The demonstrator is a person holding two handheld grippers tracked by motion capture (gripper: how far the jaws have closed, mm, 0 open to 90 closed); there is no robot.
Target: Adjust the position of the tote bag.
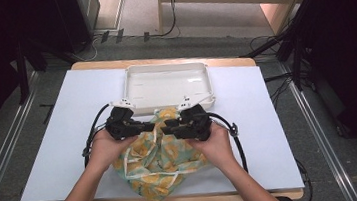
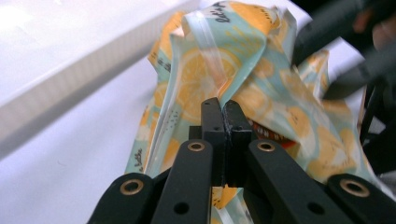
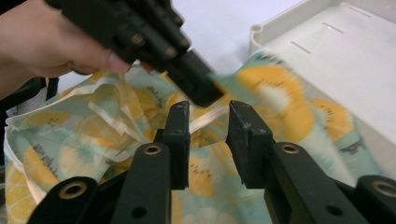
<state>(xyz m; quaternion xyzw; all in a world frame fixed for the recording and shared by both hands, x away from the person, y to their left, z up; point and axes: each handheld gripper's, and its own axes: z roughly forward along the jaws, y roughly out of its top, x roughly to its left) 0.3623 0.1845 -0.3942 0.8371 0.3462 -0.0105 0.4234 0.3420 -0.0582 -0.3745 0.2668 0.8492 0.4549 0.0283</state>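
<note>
Near the middle of the high view, a crumpled cloth bag (image 1: 159, 153) printed with orange slices on pale teal lies on a white table (image 1: 65, 142), its upper edge touching a shallow white tray (image 1: 167, 84) just above it. Two forearms enter from the bottom of the frame. The left gripper (image 1: 148, 127) and right gripper (image 1: 168, 129) point toward each other over the bag's upper part, tips nearly meeting.

At the centre of the left gripper view, that gripper's jaws are pressed together on a raised fold of the bag (image 2: 243, 79), pinching the fabric. The other gripper is a dark blur at upper right. The tray wall (image 2: 70, 79) runs along the upper left.

Low in the right gripper view, the right gripper (image 3: 209, 140) has its jaws apart with fabric (image 3: 280, 102) lying behind the gap, nothing clamped. The left gripper (image 3: 194, 88) reaches in from upper left, and the tray (image 3: 336, 56) sits at upper right.

To do this step well, I judge the right jaws should slide over a single clear edge near the left pinch, close fully, then both lift evenly so the bag opens without slipping.
</note>
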